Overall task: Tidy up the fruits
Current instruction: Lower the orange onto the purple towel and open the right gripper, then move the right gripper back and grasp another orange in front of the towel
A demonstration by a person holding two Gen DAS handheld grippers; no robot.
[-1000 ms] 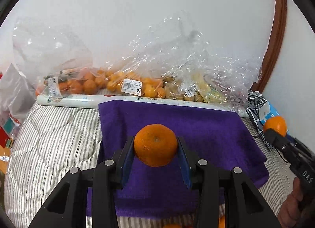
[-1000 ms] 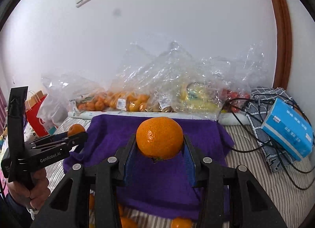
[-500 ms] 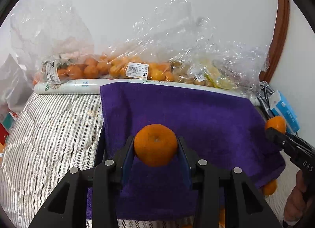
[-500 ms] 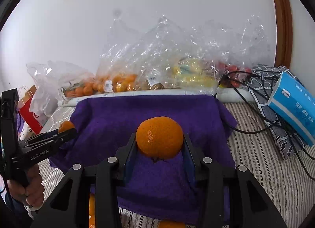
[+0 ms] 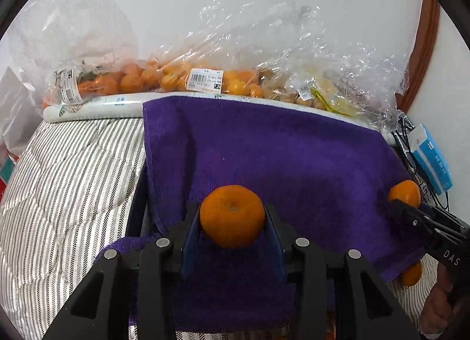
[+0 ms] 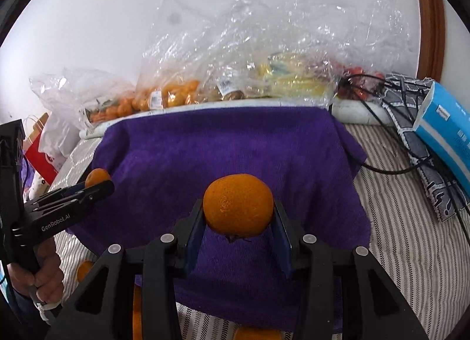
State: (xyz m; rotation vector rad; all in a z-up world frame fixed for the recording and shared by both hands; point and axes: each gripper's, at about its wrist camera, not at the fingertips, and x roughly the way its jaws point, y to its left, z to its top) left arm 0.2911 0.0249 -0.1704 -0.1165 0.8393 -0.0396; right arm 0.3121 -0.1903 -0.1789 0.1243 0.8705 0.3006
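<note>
Both black two-finger grippers, left (image 5: 232, 230) and right (image 6: 238, 227), each clamping a round orange mandarin, have sunk toward the purple terry towel (image 5: 279, 158), probably to set them down.

A striped quilted bed (image 5: 67, 181) carries a purple towel (image 5: 279, 158), fruit bags (image 5: 188, 75) and loose oranges (image 5: 411, 274).

We see a deep purple towel (image 5: 279, 149) on a grey-and-white herringbone-striped bed cover (image 5: 73, 178), orange mandarins (image 5: 232, 216) between blue pads (image 6: 282, 240) of black claws, and a light blue box (image 6: 446, 131).
</note>
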